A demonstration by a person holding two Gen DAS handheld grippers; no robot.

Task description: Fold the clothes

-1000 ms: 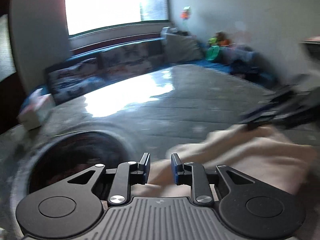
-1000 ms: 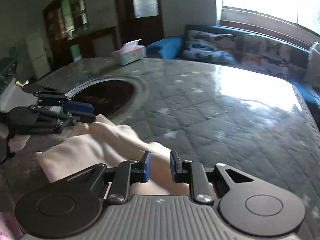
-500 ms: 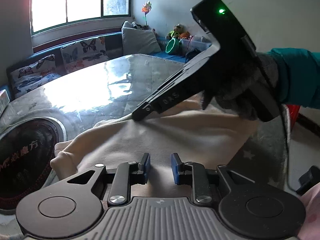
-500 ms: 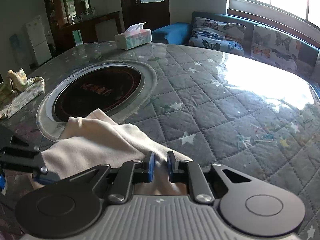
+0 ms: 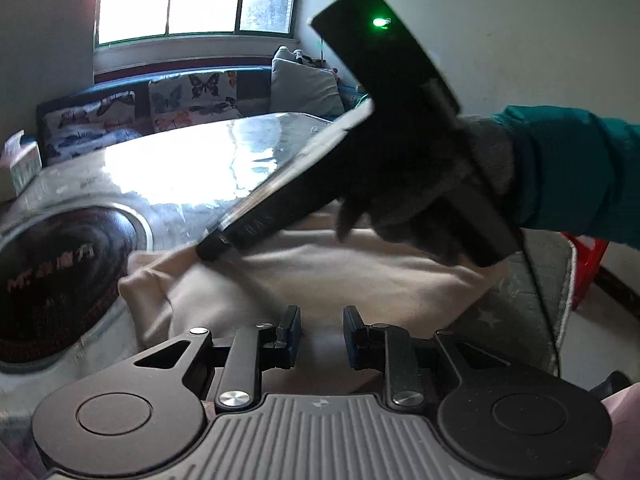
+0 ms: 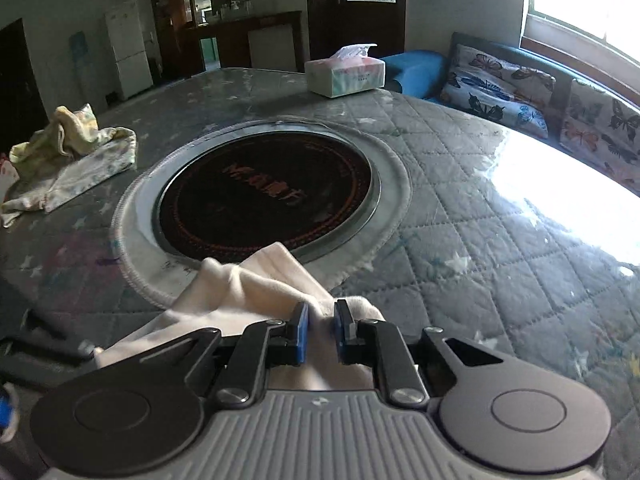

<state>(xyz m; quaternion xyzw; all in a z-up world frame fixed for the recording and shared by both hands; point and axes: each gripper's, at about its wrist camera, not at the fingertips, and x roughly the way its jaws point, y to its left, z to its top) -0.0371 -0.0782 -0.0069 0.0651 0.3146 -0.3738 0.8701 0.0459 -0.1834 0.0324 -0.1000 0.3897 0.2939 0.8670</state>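
From my left tongs' camera, my left gripper (image 5: 321, 332) hangs low over the cream-coloured soft cloth garment (image 5: 328, 280), which lies bunched on the grey quilted star-print table cover (image 5: 516, 320) near the table's closest edge. Its blue-padded jaws stand slightly apart with cloth seen through the gap below them; I cannot tell whether the pads press on it. My right gripper (image 5: 208, 250) reaches in from the right, its tip down on the garment's far-left fold beside the round black cooktop set into the table (image 5: 52, 280). A dark grey fuzzy glove (image 5: 436, 200) and a teal sleeve (image 5: 576, 176) carry it. Butterfly-print cushions (image 5: 188, 96) line the bench behind the table's far edge.

From my right tongs' camera, the right gripper (image 6: 321, 330) is closed tight on a ridge of the cream garment (image 6: 256, 284), cloth pinched between the blue pads. The garment's raised corner lies just over the closest rim of the cooktop (image 6: 264, 196). A crumpled pale yellow patterned garment (image 6: 68, 152) sits well apart toward the table's left edge, and a white tissue box (image 6: 344, 72) stands at the far edge.
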